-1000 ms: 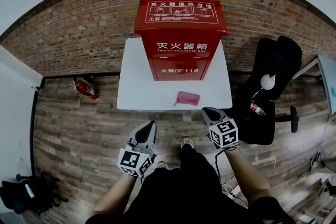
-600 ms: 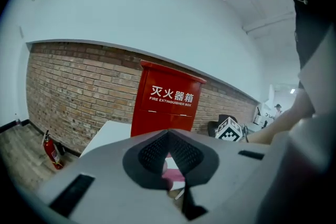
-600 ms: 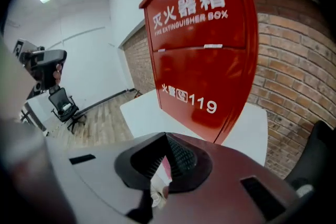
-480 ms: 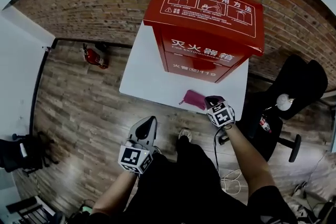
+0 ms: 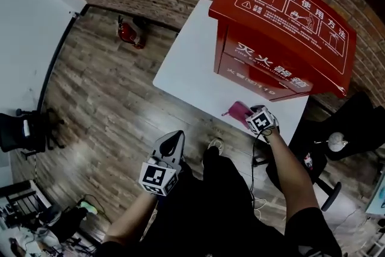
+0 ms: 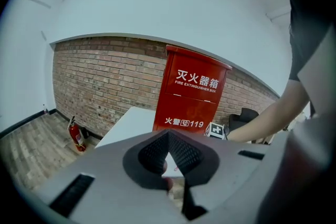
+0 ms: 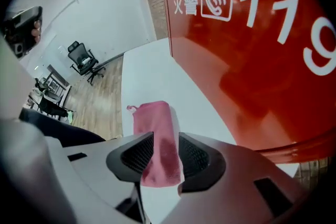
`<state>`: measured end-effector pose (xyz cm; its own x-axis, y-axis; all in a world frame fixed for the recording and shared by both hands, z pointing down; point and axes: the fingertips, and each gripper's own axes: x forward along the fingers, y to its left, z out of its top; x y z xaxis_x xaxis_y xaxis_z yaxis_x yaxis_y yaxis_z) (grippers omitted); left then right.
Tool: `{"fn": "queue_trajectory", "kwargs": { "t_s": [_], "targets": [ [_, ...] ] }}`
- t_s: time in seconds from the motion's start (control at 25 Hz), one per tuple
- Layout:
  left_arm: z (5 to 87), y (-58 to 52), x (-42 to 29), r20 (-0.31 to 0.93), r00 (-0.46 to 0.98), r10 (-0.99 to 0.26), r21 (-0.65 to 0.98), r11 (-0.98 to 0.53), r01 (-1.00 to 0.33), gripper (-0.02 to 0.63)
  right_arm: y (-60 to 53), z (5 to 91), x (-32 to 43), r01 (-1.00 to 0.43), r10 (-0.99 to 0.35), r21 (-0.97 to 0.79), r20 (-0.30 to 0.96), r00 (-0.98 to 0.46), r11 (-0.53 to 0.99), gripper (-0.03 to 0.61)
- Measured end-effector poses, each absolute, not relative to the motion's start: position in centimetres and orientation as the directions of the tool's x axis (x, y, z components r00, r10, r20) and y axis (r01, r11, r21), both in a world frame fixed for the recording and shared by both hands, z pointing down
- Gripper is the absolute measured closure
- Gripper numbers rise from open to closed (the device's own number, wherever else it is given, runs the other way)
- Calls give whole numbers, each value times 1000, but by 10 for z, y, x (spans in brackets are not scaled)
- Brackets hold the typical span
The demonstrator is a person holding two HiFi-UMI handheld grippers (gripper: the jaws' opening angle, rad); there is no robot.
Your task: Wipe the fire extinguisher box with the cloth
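The red fire extinguisher box (image 5: 283, 39) stands on a white table (image 5: 192, 63). A pink cloth (image 5: 239, 111) lies flat on the table in front of it. My right gripper (image 5: 251, 117) points steeply down over the cloth. In the right gripper view its jaws have just been opening and straddle the pink cloth (image 7: 155, 128), which lies between the pads without being pinched. The box (image 7: 252, 60) fills that view's right side. My left gripper (image 5: 174, 140) hangs low in front of the table, shut and empty; the left gripper view shows the box (image 6: 191, 97) ahead.
A small red fire extinguisher (image 5: 126, 33) stands on the wooden floor by the brick wall, left of the table. A black office chair (image 5: 355, 129) is to the right of the table. More dark gear (image 5: 24, 129) sits at the far left.
My right gripper has come down from in front of the table onto the pink cloth, and its jaws have opened around it. The left gripper has sunk a little.
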<state>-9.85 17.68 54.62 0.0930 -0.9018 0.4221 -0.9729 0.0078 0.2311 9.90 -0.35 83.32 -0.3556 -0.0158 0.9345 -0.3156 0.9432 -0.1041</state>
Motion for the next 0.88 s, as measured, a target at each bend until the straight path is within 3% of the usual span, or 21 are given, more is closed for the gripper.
{"fn": "queue_trajectory", "kwargs": {
  "t_s": [0.24, 0.4, 0.56, 0.88],
  "targets": [
    [574, 196, -108, 487, 70, -870, 254, 64, -965, 601, 4, 860, 100, -277, 156, -238, 945, -289, 931, 396],
    [591, 202, -113, 522, 59, -851, 271, 100, -957, 601, 3, 864, 97, -263, 198, -277, 937, -289, 924, 397],
    [601, 202, -113, 538, 59, -841, 275, 108, -955, 601, 11, 864, 95, -266, 228, -314, 923, -310, 911, 491],
    [625, 201, -91, 565, 151, -811, 346, 67, -936, 601, 14, 841, 98, -318, 180, -316, 903, -389, 894, 520]
  ]
}}
